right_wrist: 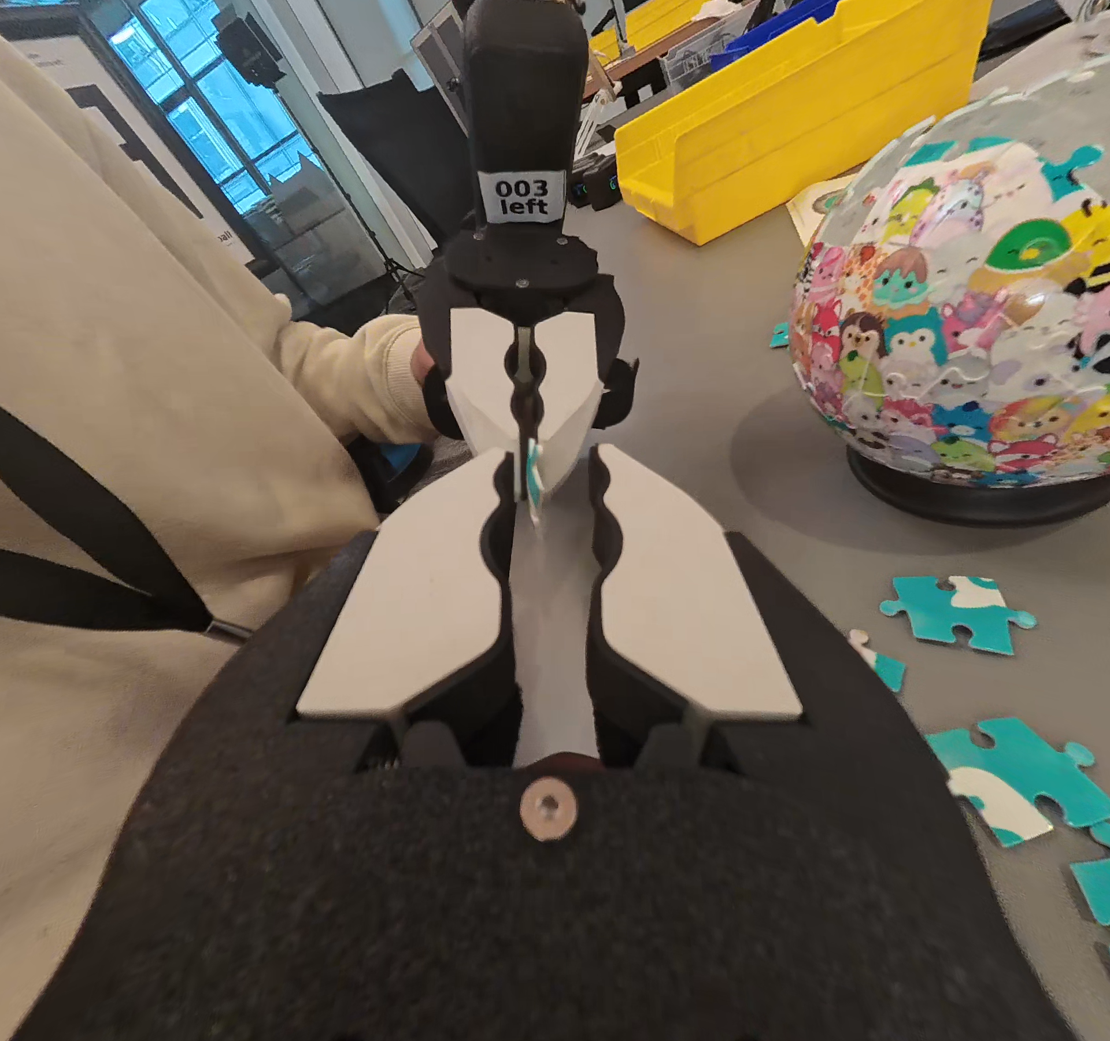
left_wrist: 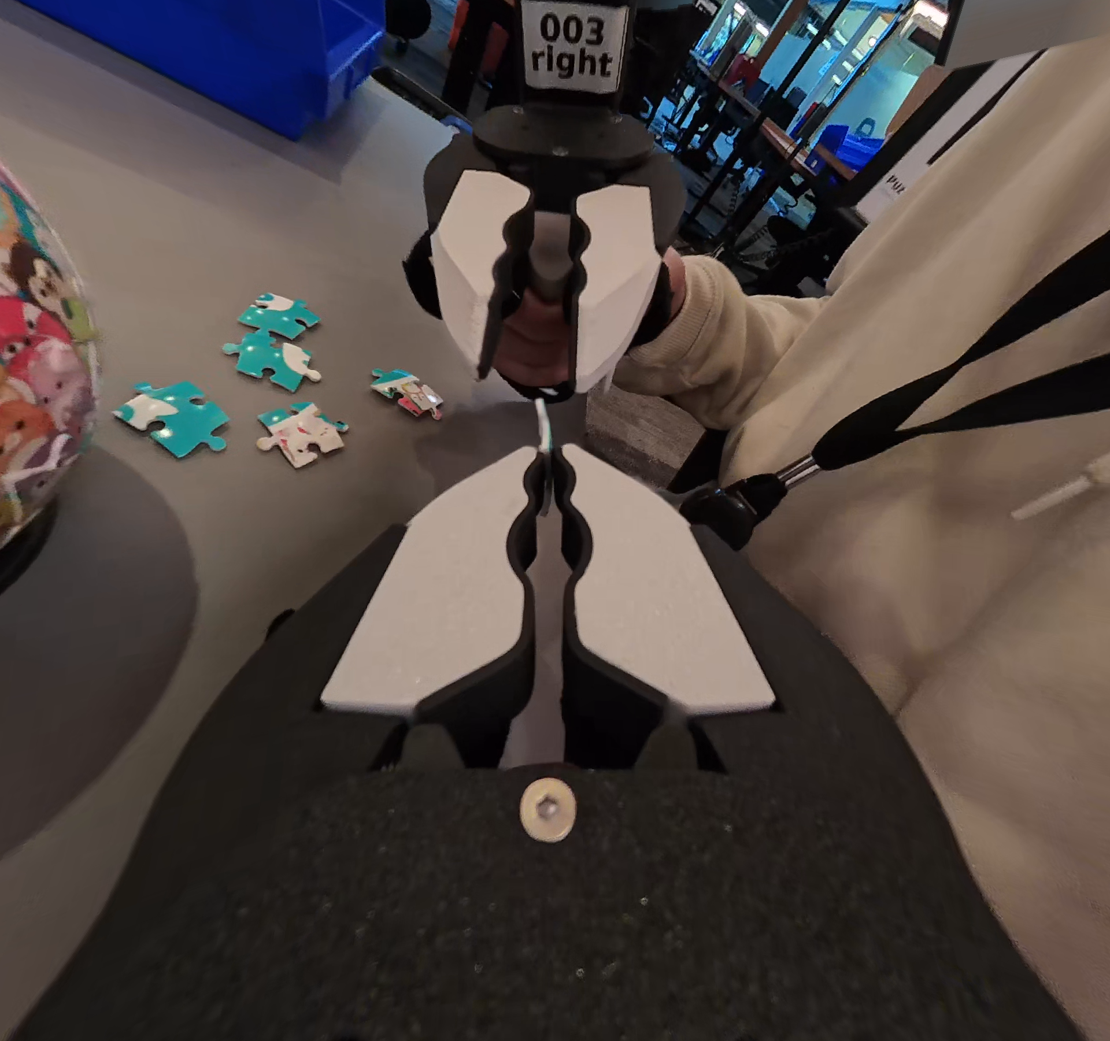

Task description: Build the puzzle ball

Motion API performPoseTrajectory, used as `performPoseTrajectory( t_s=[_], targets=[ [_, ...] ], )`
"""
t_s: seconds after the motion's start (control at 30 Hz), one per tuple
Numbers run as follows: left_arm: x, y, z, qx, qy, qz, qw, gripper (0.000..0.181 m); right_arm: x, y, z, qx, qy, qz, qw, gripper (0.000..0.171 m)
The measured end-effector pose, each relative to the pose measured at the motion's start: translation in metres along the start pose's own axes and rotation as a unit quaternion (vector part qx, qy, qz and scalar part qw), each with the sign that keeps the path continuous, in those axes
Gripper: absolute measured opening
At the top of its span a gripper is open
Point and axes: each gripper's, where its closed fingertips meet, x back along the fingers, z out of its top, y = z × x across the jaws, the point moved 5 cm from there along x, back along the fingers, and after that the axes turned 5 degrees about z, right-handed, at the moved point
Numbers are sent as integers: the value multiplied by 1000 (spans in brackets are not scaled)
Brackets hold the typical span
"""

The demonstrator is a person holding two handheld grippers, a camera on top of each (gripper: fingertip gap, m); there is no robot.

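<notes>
The left gripper (left_wrist: 548,462) had its jaws pinched narrow on a thin puzzle piece (left_wrist: 545,429), seen edge-on, white with a teal trim, sticking out past the tips. The right gripper (right_wrist: 549,459) faced it tip to tip with a wide gap between its jaws; the same piece (right_wrist: 532,481) hung in that gap near the left-hand finger, and whether it touched could not be told. Both tools were held above the near edge of the grey table (left_wrist: 252,219), in front of a person in a cream sweatshirt (left_wrist: 901,351).

On the table lay loose teal and white pieces (left_wrist: 273,351), five in the left wrist view, flat and apart from each other. Beyond them the puzzle ball (right_wrist: 973,315) stood on a black ring base (right_wrist: 961,502), covered in bright cartoon animals, with its upper part looking clear and unfilled. A yellow bin (right_wrist: 799,129) sat behind the ball, and a blue bin (left_wrist: 198,21) at the far end of the table.
</notes>
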Motion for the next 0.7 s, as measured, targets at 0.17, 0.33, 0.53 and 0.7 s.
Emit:
performPoseTrajectory(
  t_s=[0.17,0.33,0.53,0.7],
  targets=[
    [-4,0,-1,-7,-3,1,1000,2,-3,2,-7,-4,-25,1,1000,20],
    [1,-1,4,-4,13,6,1000,2,-5,0,-5,-5,-19,18,1000,4],
    [11,7,10,1,46,-2,999,2,-11,-9,8,6,-9,48,999,3],
    [29,7,13,26,90,1,996,3,-27,-9,27,19,-64,51,996,2]
  ],
)
